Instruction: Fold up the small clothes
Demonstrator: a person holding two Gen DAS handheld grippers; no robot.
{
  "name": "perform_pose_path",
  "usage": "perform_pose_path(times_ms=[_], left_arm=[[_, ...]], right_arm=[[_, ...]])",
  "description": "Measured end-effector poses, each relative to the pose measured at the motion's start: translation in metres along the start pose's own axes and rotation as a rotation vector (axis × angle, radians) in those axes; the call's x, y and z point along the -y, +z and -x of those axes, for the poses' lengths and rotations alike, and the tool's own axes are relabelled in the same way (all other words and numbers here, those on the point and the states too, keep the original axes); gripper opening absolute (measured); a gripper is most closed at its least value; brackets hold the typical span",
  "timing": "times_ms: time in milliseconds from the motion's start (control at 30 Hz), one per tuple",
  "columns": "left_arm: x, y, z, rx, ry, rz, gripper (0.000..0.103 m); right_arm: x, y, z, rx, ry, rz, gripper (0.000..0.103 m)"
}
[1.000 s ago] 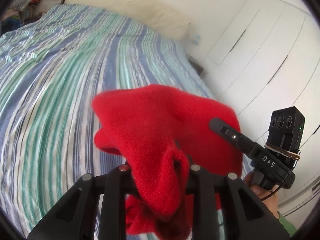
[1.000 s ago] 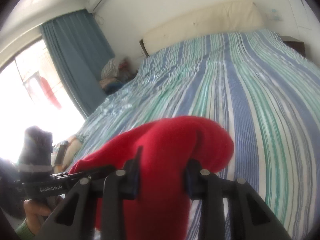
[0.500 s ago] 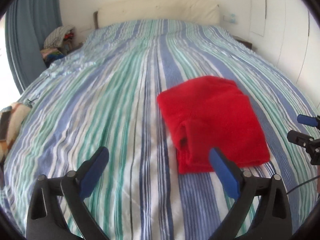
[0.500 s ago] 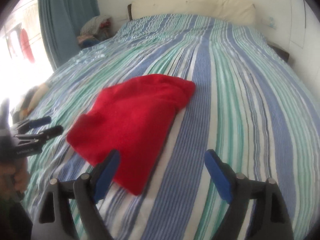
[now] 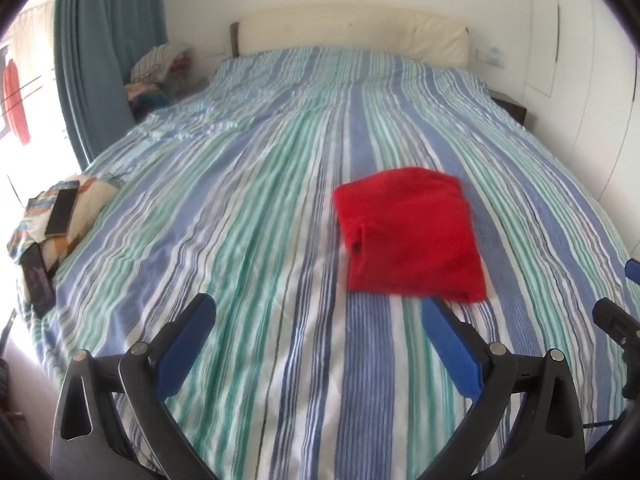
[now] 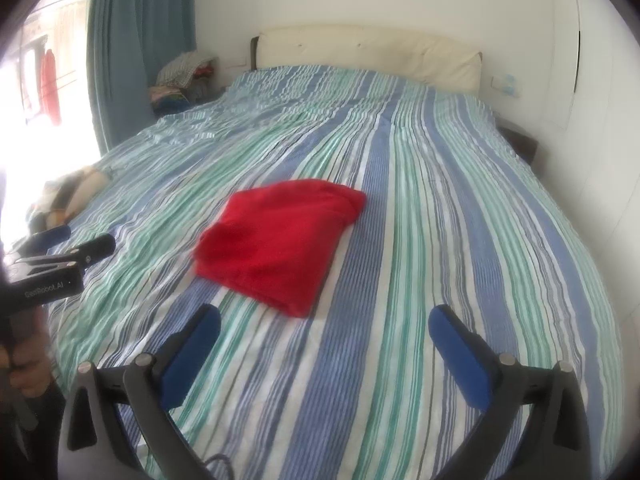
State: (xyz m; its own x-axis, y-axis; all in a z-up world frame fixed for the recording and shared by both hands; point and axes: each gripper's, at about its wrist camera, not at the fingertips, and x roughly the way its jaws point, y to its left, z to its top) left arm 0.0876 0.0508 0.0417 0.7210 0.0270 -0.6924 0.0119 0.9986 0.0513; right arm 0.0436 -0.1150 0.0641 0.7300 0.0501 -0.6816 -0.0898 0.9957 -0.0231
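Both wrist cameras looked from above the foot of the striped bed (image 5: 256, 208) toward its headboard (image 6: 360, 52), sharing the red garment (image 5: 408, 236), left view further left

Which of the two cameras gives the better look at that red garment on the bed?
The left wrist view: the red garment lies almost square-on there, with the opening on its left edge visible. The right wrist view shows it whole too, but at an angle, and that opening cannot be seen.

Only one legible marking: pale lettering "GenRobot.AI", slightly blurred, printed along the dark body of the left tool (image 6: 86, 246), seen from the right wrist camera. Nothing else readable anywhere.
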Motion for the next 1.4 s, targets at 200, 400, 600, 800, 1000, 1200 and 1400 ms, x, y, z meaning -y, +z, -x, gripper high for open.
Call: perform_pose_path(times_ms=[200, 400, 600, 800, 1000, 1200, 1400], left_arm=[[0.005, -0.011, 0.021, -0.008, 0.012, -0.014, 0.103], [0.006, -0.014, 0.033, -0.007, 0.022, -0.019, 0.103], [0.009, -0.016, 0.038, -0.013, 0.014, -0.03, 0.103], [0.01, -0.014, 0.039, -0.003, 0.035, -0.033, 0.103], [0.01, -0.013, 0.038, -0.007, 0.045, -0.044, 0.103], [0.009, -0.012, 0.038, -0.011, 0.05, -0.049, 0.103], [0.013, -0.011, 0.038, -0.015, 0.048, -0.058, 0.103]], right_arm=[[-0.024, -0.009, 0.021, -0.051, -0.028, 0.033, 0.102], [-0.03, -0.015, 0.027, -0.102, 0.018, -0.028, 0.102], [-0.037, -0.013, 0.036, -0.09, -0.003, -0.026, 0.102], [-0.039, -0.005, 0.042, -0.074, -0.015, -0.008, 0.102], [-0.042, -0.002, 0.044, -0.069, -0.024, 0.008, 0.102], [-0.044, -0.001, 0.044, -0.066, -0.034, 0.015, 0.102], [-0.044, 0.0, 0.042, -0.069, -0.039, 0.019, 0.102]])
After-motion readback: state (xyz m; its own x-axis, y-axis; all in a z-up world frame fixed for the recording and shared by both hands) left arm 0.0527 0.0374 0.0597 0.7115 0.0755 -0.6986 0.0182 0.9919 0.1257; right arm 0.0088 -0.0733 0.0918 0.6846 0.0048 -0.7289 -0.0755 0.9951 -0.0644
